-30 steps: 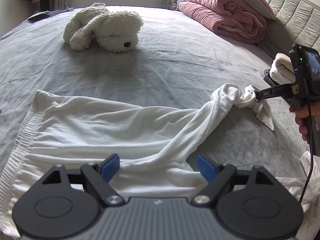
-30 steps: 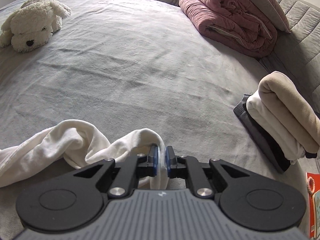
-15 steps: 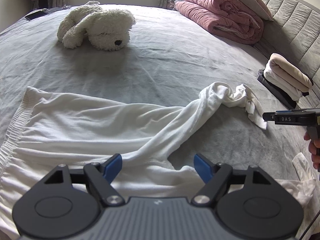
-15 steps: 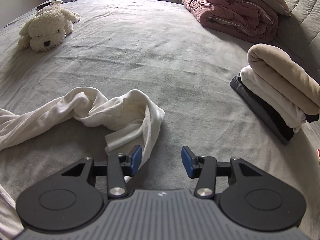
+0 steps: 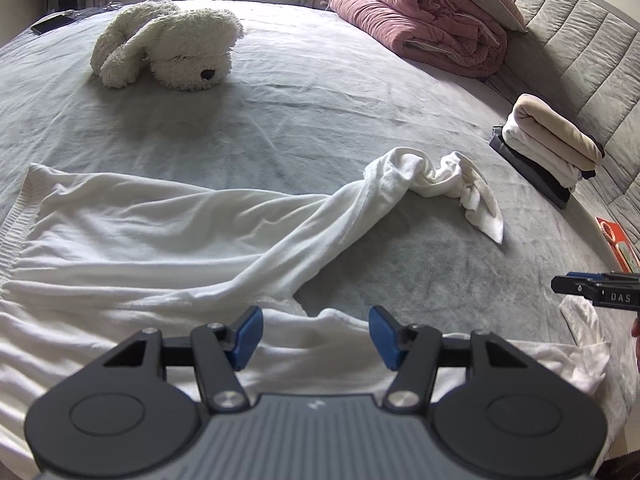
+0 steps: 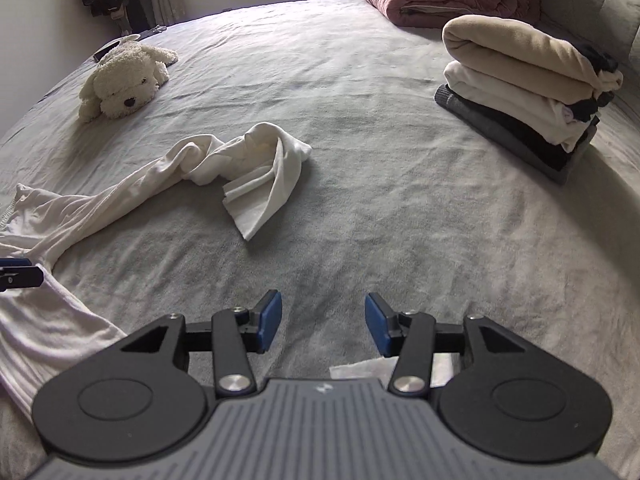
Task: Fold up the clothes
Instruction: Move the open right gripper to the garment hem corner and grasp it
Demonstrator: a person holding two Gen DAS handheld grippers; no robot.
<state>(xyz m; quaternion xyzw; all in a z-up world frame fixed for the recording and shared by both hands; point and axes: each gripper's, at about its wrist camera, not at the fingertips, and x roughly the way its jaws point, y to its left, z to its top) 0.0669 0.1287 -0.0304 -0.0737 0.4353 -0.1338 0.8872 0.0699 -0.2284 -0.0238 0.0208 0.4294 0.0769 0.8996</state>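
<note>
A white long-sleeved top [image 5: 132, 240] lies spread on the grey bed. One sleeve [image 5: 436, 178] stretches out to the right and ends in a crumpled bunch, also seen as the sleeve [image 6: 256, 168] in the right wrist view. My left gripper [image 5: 316, 334] hovers over the top's near edge; its jaws are closing, with cloth below them but nothing pinched. My right gripper [image 6: 323, 322] stands open over bare bedspread, well short of the sleeve end. Its fingertips [image 5: 576, 286] show at the right edge of the left wrist view, above the other sleeve [image 5: 584, 336].
A white plush dog [image 5: 168, 46] lies at the far left of the bed [image 5: 280, 128]. A stack of folded clothes [image 6: 532, 92] sits at the right. A pink quilt [image 5: 420, 20] is piled by the padded headboard [image 5: 580, 52].
The right gripper let go of the sleeve end, opened, and drew back toward the near right. The sleeve now lies loose on the bed. The left jaws have narrowed.
</note>
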